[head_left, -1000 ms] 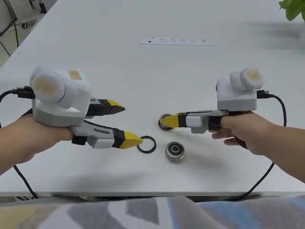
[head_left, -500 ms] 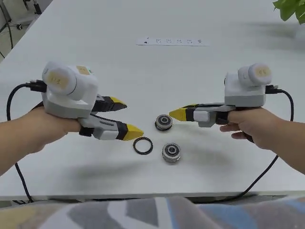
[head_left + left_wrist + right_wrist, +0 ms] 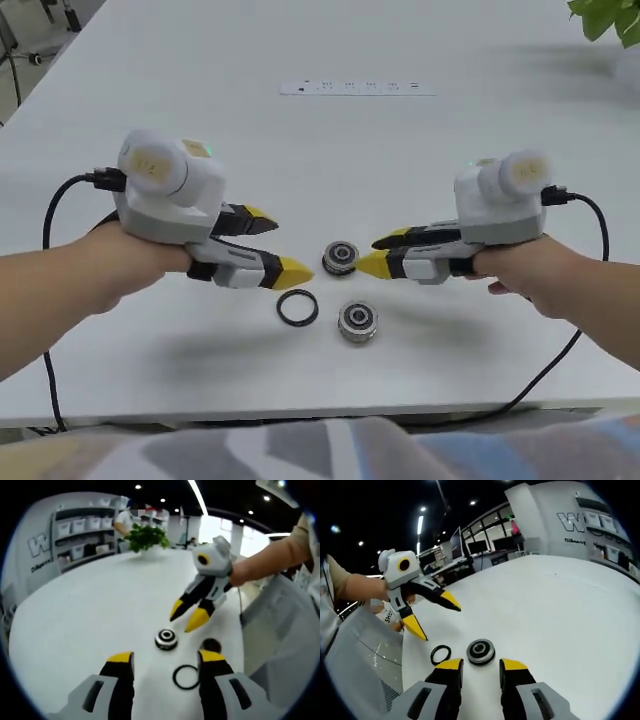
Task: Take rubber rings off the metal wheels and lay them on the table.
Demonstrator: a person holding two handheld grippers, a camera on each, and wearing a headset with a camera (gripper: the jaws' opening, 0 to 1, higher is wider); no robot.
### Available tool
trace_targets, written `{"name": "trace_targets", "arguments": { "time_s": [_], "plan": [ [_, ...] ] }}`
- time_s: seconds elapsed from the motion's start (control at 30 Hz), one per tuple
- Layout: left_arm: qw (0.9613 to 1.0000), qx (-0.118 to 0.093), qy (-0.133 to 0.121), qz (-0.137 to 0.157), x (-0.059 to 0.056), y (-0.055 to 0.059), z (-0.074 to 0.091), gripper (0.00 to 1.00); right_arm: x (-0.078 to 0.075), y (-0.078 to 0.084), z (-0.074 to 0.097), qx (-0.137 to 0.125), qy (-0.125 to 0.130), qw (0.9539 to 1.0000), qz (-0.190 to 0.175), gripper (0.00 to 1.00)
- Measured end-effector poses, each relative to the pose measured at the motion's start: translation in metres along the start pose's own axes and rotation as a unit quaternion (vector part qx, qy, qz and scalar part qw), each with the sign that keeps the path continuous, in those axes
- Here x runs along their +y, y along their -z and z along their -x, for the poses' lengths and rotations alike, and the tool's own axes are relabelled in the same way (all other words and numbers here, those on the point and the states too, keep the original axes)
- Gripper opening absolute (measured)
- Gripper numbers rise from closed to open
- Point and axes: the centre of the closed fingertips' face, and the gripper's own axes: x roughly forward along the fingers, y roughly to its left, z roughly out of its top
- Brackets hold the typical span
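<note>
Where the table [image 3: 470, 140] edge comes closest to you, the rubber ring [image 3: 297, 308] lies flat and free. The near wheel [image 3: 357, 320] sits just beside it on its right, hub up, its rim bare bright metal. Just beyond them the far wheel [image 3: 340, 256] also lies flat, hub up, with a dark band round its rim.

Your left gripper [image 3: 283, 244] hovers above the table to the left of the ring. It points right toward the wheels, jaws spread wide with nothing between them. Your right gripper [image 3: 372, 254] points left, its tips just beside the far wheel, jaws a narrow gap apart and empty.

Your left hand [image 3: 120, 270] and right hand [image 3: 520, 270] wrap the handles, forearms coming in from either side, so the tips face each other across the parts.

The left gripper view half hides the near wheel behind one jaw. The right gripper view puts the far wheel straight ahead of its jaws, with the ring to its left.

Farther up the table a power strip [image 3: 357, 88] lies crosswise, and a plant [image 3: 605, 20] stands at the far corner.
</note>
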Motion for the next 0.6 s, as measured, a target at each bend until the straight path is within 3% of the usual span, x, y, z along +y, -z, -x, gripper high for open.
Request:
{"name": "trace_targets", "arguments": {
  "time_s": [0.6],
  "plan": [
    [1.0,0.006,0.004,-0.005,-0.002,-0.004,-0.026,0.44,0.001,0.007,-0.014,0.022,0.002,0.999,0.038,0.24]
  ]
}}
